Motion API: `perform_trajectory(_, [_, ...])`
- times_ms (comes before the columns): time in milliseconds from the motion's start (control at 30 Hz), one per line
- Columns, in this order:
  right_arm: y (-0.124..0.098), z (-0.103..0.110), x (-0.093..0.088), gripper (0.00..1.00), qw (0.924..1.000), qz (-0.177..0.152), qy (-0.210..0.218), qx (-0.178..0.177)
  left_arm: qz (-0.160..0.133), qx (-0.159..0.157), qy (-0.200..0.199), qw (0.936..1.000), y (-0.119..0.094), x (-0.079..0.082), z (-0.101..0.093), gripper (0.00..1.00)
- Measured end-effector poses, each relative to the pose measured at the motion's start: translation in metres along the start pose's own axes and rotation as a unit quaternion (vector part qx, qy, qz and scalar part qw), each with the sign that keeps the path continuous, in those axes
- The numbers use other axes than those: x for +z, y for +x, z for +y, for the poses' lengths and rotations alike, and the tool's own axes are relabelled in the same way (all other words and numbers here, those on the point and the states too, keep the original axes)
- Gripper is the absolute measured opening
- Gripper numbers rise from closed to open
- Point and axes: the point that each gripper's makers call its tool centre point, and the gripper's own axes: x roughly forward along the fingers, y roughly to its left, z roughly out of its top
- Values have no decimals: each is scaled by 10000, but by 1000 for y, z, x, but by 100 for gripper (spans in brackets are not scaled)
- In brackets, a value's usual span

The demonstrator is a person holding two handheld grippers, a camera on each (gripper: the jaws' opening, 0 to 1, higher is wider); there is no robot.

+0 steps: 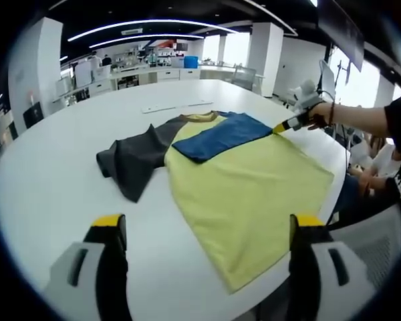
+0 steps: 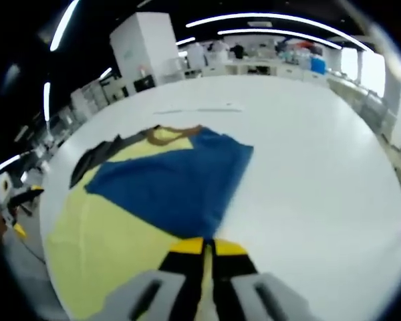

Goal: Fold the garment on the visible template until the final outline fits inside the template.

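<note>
Two tongs: left tongs [image 1: 204, 231] spread above the table [image 1: 67, 154], right tongs [image 2: 208, 248] pinching the garment's blue sleeve [image 2: 174, 184].

Left gripper [image 1: 204, 231]: jaws wide apart at bottom of view, yellow-tipped, nothing between them, hovering above near edge of the white table [image 1: 67, 147]. On the table lies the garment [image 1: 247, 194], a T-shirt w/ yellow body spread flat toward the table edge, dark grey sleeve [image 1: 130, 160] out to the left, blue sleeve [image 1: 220, 137] folded over the chest. Right gripper [image 1: 285, 125] comes in from the right, held in a person's hand [image 1: 319, 115], its tip at the blue sleeve's end.
</note>
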Motion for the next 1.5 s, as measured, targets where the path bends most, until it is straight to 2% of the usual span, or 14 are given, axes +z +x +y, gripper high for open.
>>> perform_trajectory(200, [-2,-5,2,0,9992,51,-280,-278,36,34,-18,10000,1,-2,4,99])
perform_trajectory(533, [-3,-14,-2,0,9994,135,-140,-301,17,156,-110,9998,6,4,17,98])
perform_trajectory(700, [-7,-14,-3,0,9990,161,-195,-363,-89,213,-335,9992,13,10,29,93])
perform_trajectory(867, [-7,-18,-3,0,9993,164,-105,-317,-42,220,-320,9992,21,12,33,90])
perform_trajectory(1000, [-5,-21,-3,0,9990,196,-260,-292,-81,250,-337,9991,28,13,40,88])
perform_trajectory(1100, [-4,-23,0,0,9996,138,-68,-247,-75,307,-322,9990,30,15,44,86])
perform_trajectory(1167, [-5,-22,1,7,9998,97,46,-187,-81,355,-330,9988,32,16,48,85])
perform_trajectory(1267, [-9,-14,5,22,9998,-36,182,-78,-106,401,-338,9986,33,19,51,84])
perform_trajectory(1500, [-18,-1,24,55,9989,-461,5,108,-194,504,-329,9980,39,26,65,82])
